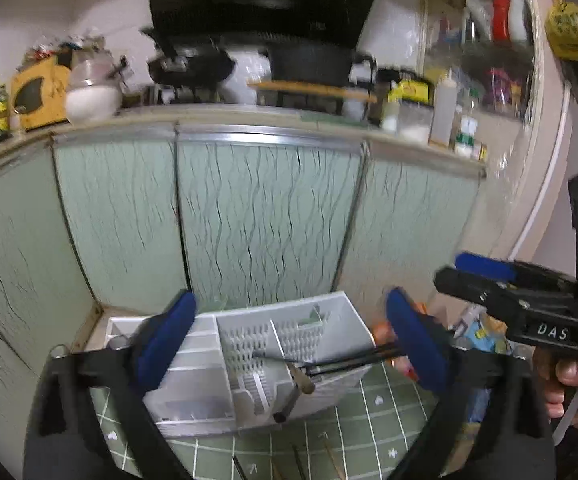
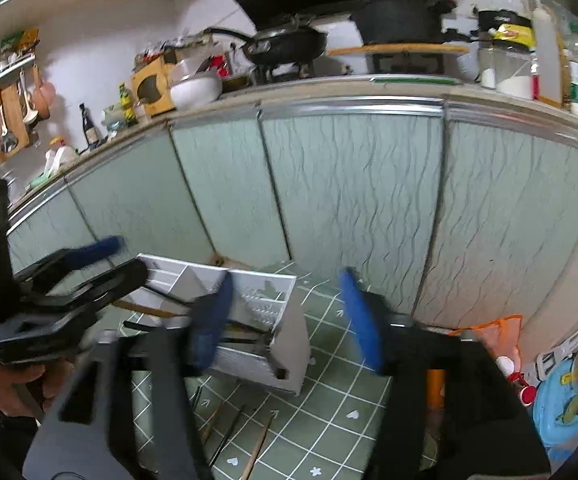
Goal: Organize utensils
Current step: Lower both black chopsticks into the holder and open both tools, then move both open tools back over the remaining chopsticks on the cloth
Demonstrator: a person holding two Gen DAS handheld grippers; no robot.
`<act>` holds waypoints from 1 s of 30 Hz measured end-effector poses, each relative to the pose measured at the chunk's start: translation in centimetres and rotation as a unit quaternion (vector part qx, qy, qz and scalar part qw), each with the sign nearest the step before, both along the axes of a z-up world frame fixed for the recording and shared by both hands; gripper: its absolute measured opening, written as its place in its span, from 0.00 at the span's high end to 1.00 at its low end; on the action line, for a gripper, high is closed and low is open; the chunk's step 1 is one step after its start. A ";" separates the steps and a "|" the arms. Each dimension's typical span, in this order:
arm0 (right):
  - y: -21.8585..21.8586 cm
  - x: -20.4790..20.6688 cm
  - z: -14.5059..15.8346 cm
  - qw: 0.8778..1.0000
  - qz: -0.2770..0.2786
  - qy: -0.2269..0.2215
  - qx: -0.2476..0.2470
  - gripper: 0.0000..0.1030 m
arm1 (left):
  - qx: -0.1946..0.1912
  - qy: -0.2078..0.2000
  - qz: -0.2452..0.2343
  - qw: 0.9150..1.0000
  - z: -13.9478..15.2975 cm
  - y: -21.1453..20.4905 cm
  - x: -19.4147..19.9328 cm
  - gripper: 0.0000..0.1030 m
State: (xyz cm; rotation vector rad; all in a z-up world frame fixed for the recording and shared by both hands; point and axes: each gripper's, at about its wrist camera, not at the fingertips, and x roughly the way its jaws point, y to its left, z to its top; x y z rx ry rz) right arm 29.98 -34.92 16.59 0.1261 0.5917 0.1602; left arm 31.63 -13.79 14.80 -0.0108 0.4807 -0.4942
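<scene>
Utensils [image 1: 289,364] lie across white organizer [image 1: 249,360] on green tiled floor [image 1: 369,420], twelve o'clock from both grippers. Left gripper [image 1: 289,336] jaws wide, empty; right gripper [image 2: 289,320] jaws apart, empty. Risk: loose sticks [image 2: 257,448] at six o'clock overlooked; organizer looks tilted, may tip if nudged.

A black frying pan [image 2: 285,45] sat on the stove upon the tabletop [image 2: 329,84], a white bowl [image 2: 195,90] toward its left end. Pale green cabinet doors [image 1: 265,216] stood below, above the green tiled floor [image 2: 329,420].
</scene>
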 end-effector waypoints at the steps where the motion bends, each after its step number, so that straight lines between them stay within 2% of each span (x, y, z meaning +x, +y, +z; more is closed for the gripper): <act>1: -0.2 -0.3 0.0 1.000 -0.003 0.000 0.000 0.42 | 0.005 0.000 0.002 1.000 0.2 0.2 -0.2 0.08; 2: -0.5 -0.7 0.0 1.000 -0.007 -0.001 0.002 0.39 | 0.007 0.000 0.005 1.000 0.3 0.4 -0.3 0.08; 4: -0.9 -1.3 0.1 1.000 -0.010 -0.004 0.001 0.23 | 0.012 -0.003 0.010 1.000 0.5 0.7 -0.7 0.06; 5: -1.0 -1.5 0.1 1.000 -0.011 -0.006 -0.002 0.20 | 0.017 -0.005 0.011 1.000 0.5 0.8 -0.9 0.04; 6: -1.0 -2.0 0.1 1.000 -0.014 -0.011 -0.007 0.11 | 0.020 -0.007 0.012 1.000 0.6 1.0 -1.2 0.04; 7: -1.0 -2.3 0.1 1.000 -0.015 -0.015 -0.012 0.07 | 0.022 -0.010 0.012 1.000 0.6 1.1 -1.4 0.04; 13: 0.2 -4.3 -0.2 0.999 -0.006 -0.013 -0.049 0.07 | 0.046 -0.026 0.018 0.998 0.8 1.6 -3.5 0.04; 30: 2.4 -9.9 0.3 0.997 -0.006 -0.039 -0.074 0.07 | 0.068 -0.039 0.020 0.997 0.6 3.6 -9.2 0.04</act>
